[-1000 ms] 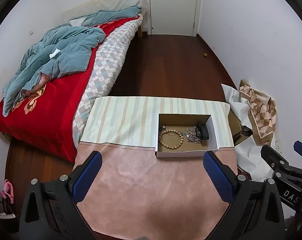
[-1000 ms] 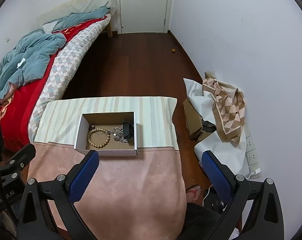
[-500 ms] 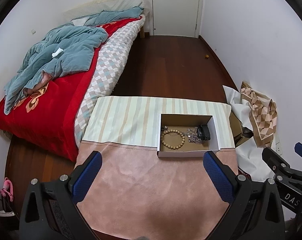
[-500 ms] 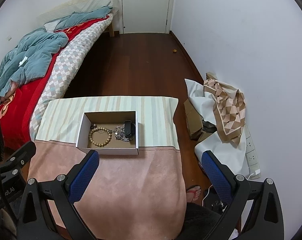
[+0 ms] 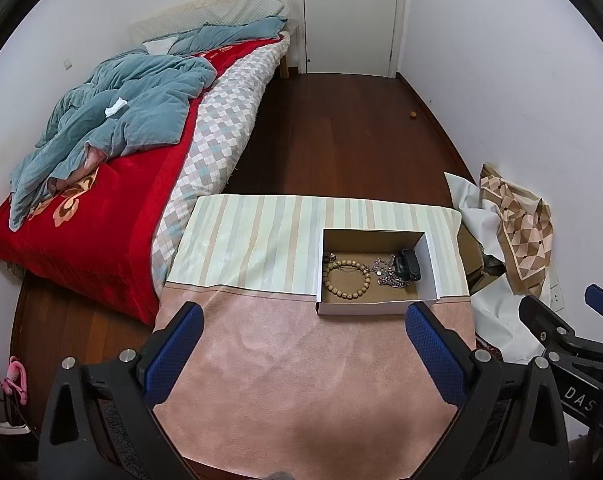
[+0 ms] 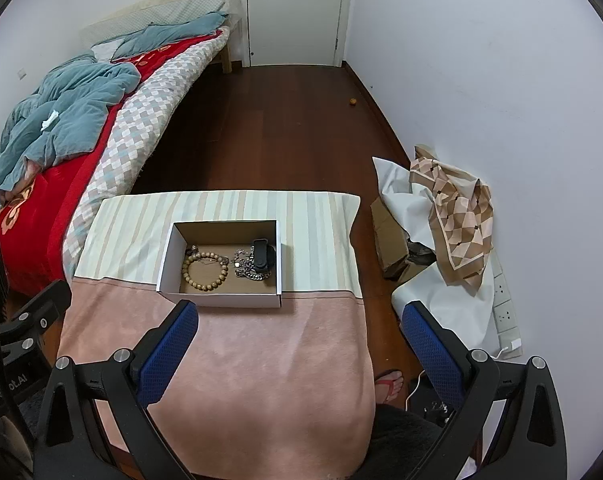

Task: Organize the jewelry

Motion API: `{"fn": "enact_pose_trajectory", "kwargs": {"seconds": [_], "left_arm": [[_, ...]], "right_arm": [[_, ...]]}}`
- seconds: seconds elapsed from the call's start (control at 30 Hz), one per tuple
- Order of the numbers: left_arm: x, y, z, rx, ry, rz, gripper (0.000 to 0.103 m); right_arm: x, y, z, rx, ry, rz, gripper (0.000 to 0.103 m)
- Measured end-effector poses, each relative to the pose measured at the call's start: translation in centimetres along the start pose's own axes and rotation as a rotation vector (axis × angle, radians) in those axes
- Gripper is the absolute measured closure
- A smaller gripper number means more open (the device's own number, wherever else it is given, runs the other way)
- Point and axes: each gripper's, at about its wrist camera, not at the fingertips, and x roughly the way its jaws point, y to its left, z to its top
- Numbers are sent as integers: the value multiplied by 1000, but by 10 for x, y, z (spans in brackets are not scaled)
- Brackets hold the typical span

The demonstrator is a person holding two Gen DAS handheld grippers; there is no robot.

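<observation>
Ahead of both empty, wide-open tools [image 5: 303, 344] [image 6: 299, 340]: white box [image 6: 221, 299] containing bead bracelet [image 6: 204, 271], silver chain [image 6: 250, 274], black watch [image 6: 264, 256].

Left gripper [image 5: 303, 334] spread wide, empty, cardboard box [image 5: 375, 307] ahead holding bead bracelet [image 5: 348, 279]

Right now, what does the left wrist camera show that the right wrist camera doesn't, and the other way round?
Only the left wrist view shows the pink item on the floor by the bed, and the right gripper at its edge. Only the right wrist view shows the sandalled foot and the wall sockets. Both show the open box holding the bead bracelet, silver chain and black item, and wide-open blue fingers.
</observation>
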Motion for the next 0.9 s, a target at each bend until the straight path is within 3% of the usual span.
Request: {"fn": "enact_pose_trajectory", "kwargs": {"seconds": [0.9], "left_arm": [[-5,-2,-1,14,-10,-1,0]], "right_arm": [[-4,0,0,-10,-6,-9,0]]}}
